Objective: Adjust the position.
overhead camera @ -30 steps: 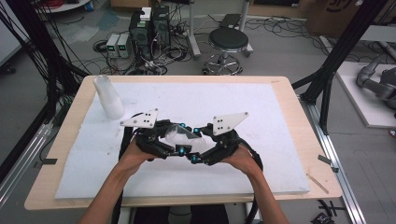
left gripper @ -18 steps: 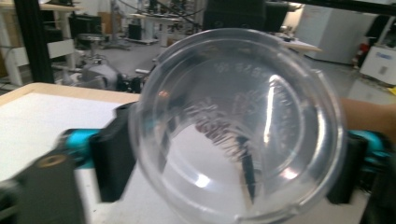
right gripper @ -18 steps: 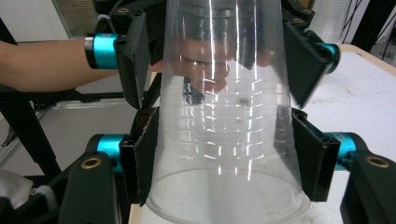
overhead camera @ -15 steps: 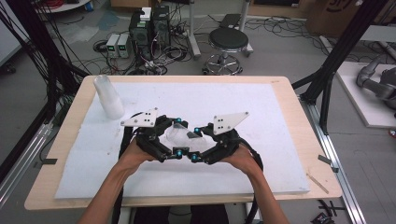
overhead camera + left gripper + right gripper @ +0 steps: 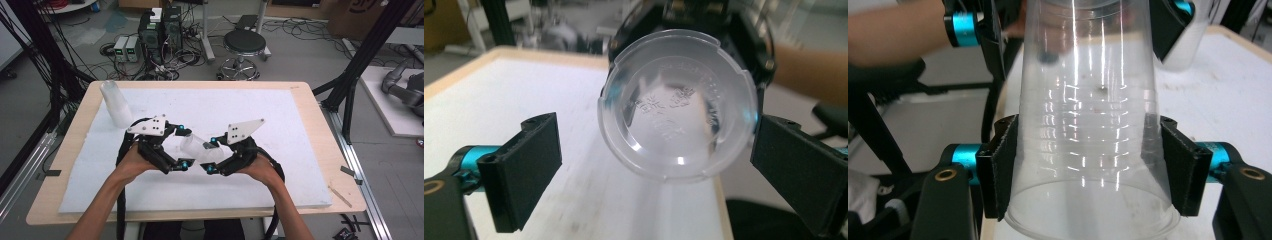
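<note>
A clear plastic cup (image 5: 196,148) is held on its side above the white mat, between the two grippers. My right gripper (image 5: 1091,167) is shut on the cup (image 5: 1088,100), its jaws pressing both sides just below the rim. The cup's base (image 5: 676,105) faces my left gripper (image 5: 658,132), which is open, with a gap between each jaw and the cup. In the high view the left gripper (image 5: 184,146) and right gripper (image 5: 210,155) point at each other near the table's middle.
A stack of clear cups (image 5: 115,102) stands upright at the mat's far left corner. The white mat (image 5: 280,115) covers most of the wooden table (image 5: 327,150). Beyond the table are a stool (image 5: 243,45) and electronics on the floor.
My left gripper has edged right toward the cup's base, still open. The right gripper keeps its hold on the cup and has hardly moved.
</note>
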Available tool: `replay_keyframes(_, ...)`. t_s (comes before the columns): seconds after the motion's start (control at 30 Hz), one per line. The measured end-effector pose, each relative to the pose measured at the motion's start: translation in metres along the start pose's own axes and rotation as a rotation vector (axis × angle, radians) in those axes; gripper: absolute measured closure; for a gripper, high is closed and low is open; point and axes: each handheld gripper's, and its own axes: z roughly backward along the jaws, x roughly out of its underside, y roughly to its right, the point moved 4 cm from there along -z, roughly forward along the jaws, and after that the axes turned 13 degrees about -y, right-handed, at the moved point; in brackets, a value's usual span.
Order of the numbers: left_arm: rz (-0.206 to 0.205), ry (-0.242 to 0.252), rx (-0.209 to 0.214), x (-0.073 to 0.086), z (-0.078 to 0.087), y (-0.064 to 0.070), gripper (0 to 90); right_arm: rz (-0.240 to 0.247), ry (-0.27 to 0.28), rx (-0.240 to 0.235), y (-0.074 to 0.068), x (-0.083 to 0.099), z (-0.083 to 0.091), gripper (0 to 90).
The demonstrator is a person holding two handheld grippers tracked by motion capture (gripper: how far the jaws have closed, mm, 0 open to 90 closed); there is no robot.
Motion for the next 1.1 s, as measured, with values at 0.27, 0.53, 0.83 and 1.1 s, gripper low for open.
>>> replay_keyframes(0.27, -0.031, -0.301, -0.011, -0.004, 0.004, 0.001, 6.2, 0.024, -0.190, 0.031, 0.002, -0.003, 0.002, 33.6)
replay_keyframes(0.53, -0.062, -0.531, -0.023, -0.005, -0.004, 0.002, 6.3, 0.050, -0.385, 0.045, 0.002, -0.005, -0.002, 33.6)
replay_keyframes(0.83, -0.088, -0.678, -0.007, -0.002, -0.015, 0.002, 10.6, 0.065, -0.551, 0.034, 0.000, -0.008, -0.008, 33.5)
replay_keyframes(1.1, -0.103, -0.669, 0.017, -0.006, -0.024, 0.003, 15.3, 0.071, -0.572, 0.030, -0.001, -0.009, -0.009, 33.5)
